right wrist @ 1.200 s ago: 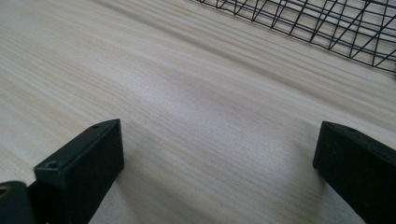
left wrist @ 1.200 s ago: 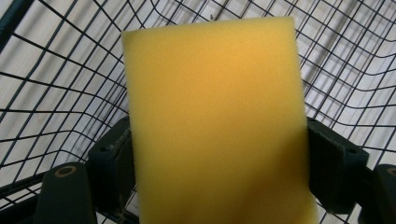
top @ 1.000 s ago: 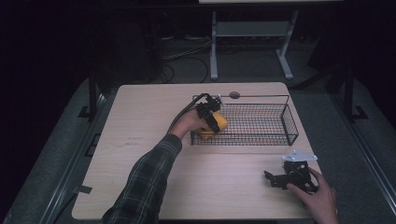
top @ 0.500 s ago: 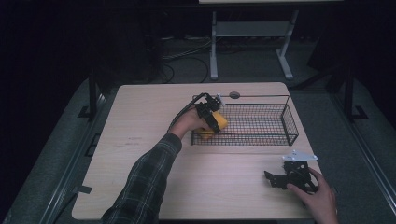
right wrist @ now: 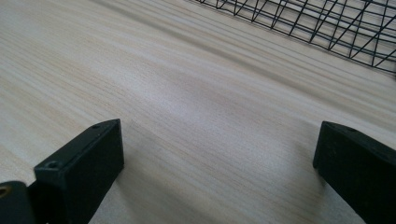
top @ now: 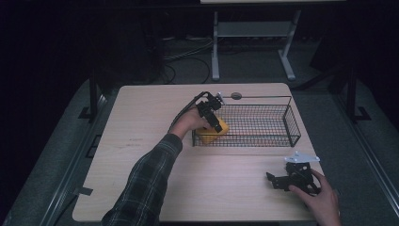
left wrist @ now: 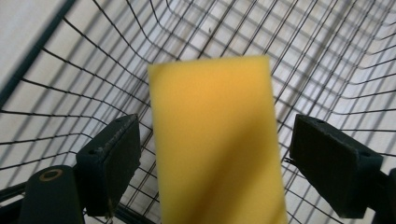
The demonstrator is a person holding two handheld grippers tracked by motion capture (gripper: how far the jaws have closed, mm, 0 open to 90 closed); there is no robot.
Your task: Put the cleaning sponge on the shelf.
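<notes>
A yellow sponge (top: 210, 133) sits inside the left end of a black wire basket (top: 292, 126) on the wooden table. My left gripper (top: 217, 123) reaches down into that end of the basket from above. In the left gripper view the sponge (left wrist: 217, 140) stands blurred between the two jaws of the left gripper (left wrist: 215, 156), with a narrow gap on each side, so the jaws are open around it. My right gripper (top: 274, 181) rests on the table at the front right, pointing left. It is open (right wrist: 217, 158) over bare wood, holding nothing.
The rest of the basket to the right of the sponge holds nothing. A round cable hole (top: 236, 96) lies behind the basket at the table's (top: 141, 150) far edge. A metal stand (top: 254, 33) and cables are on the dark floor beyond.
</notes>
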